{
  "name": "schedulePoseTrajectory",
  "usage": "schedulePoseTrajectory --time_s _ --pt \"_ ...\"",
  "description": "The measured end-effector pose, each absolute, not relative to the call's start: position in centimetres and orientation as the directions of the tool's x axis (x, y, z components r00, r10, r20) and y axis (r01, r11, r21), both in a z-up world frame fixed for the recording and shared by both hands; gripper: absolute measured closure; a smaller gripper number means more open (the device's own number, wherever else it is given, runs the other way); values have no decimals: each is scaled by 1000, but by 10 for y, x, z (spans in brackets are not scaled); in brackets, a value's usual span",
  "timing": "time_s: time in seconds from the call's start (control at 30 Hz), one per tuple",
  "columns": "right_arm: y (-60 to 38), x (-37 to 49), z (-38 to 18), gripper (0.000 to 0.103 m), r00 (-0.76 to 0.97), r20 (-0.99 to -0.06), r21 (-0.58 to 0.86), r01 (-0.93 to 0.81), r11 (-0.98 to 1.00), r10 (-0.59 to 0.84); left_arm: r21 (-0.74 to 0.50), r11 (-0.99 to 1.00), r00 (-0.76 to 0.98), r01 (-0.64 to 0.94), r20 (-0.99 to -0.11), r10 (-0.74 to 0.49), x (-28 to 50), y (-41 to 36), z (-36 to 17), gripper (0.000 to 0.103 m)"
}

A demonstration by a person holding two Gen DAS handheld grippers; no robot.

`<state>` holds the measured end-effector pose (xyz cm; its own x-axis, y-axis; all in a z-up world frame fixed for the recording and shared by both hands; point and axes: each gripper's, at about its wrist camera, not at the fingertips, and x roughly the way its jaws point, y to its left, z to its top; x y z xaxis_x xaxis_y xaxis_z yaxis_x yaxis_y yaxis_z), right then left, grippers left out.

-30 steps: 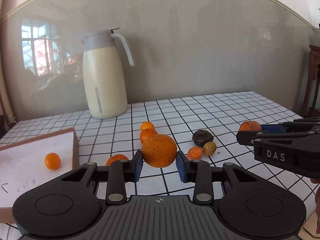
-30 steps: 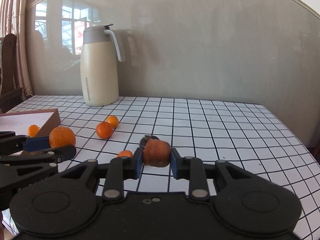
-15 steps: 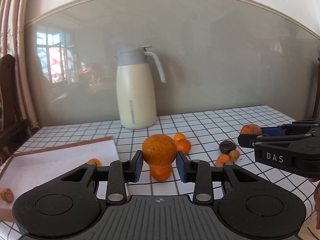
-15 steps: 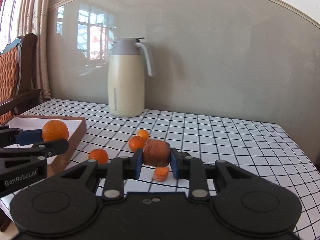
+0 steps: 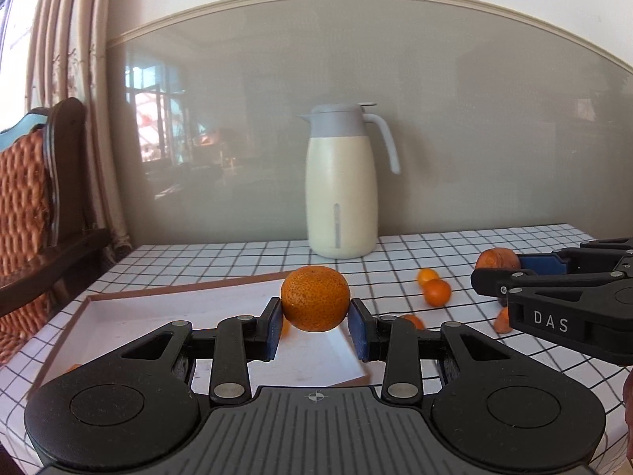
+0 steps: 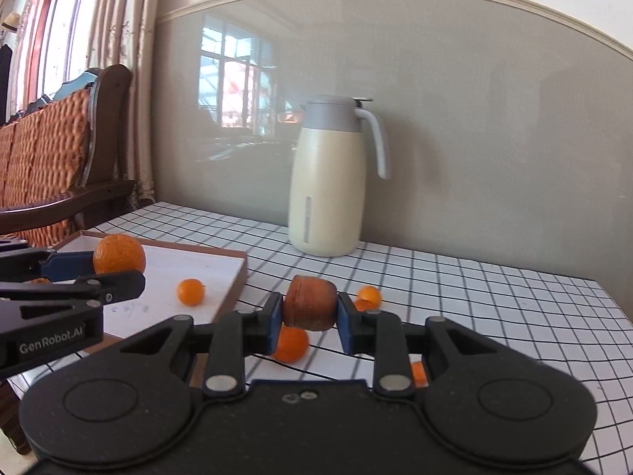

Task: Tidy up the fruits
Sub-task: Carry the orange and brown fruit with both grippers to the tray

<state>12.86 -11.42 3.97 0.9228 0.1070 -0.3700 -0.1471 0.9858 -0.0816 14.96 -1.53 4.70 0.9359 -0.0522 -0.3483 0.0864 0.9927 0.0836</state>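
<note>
My left gripper (image 5: 315,323) is shut on a large orange (image 5: 315,297) and holds it above the near right part of a shallow white tray with a brown rim (image 5: 190,287). The orange also shows in the right wrist view (image 6: 118,254), over the tray (image 6: 233,255). My right gripper (image 6: 309,318) is shut on a brownish-orange fruit (image 6: 308,308), above the checked tablecloth just right of the tray. It shows at the right of the left wrist view (image 5: 496,260). A small orange (image 6: 191,291) lies in the tray.
A cream jug with a grey lid (image 5: 342,184) stands at the back by the wall. Small oranges (image 5: 436,292) lie loose on the cloth (image 6: 514,308) right of the tray. A wooden chair (image 5: 35,206) stands left of the table.
Both grippers have swung left with their fruits. The large orange is now over the tray, and the brownish fruit has come closer to the tray's right edge.
</note>
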Motion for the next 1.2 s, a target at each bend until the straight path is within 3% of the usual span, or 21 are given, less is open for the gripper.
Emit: schedulePoseTrajectory --time_s 0.77,1.2 --pt "-28 143 45 83 900 -343 -76 -312 947 269 83 991 934 -101 -335 123 133 84 47 67" --pt "-5 183 39 83 891 -354 -68 -326 943 283 68 980 913 -189 -355 201 163 136 44 67"
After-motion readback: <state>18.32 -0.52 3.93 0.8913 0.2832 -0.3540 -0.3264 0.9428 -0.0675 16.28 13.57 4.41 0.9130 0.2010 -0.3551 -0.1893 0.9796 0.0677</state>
